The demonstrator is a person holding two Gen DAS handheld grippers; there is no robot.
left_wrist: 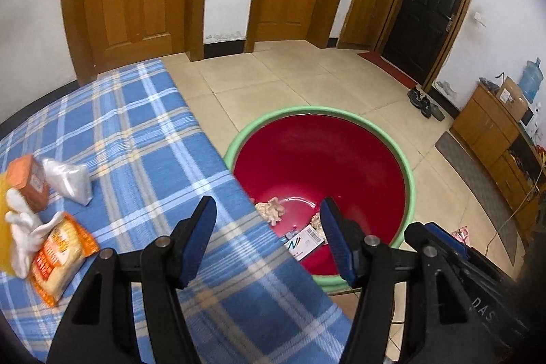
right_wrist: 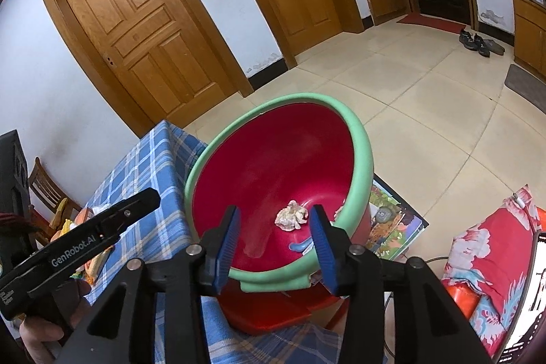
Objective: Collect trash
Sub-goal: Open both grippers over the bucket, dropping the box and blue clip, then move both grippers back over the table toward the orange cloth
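Both tools are hanging over the red basin with the green rim, which sits right against the plaid-covered desk. Left tool is gaping, nothing in it. Right tool is partly open and empty too. Crumpled paper wad is down in the basin, while an orange snack packet and white bag sit on the desk.

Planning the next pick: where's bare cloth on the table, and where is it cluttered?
Bare: the blue plaid tablecloth from the clear plastic bag across to the green-rimmed red basin, and back to its far edge. Crowded: left edge, where orange carton, white glove and orange snack packet bunch together.
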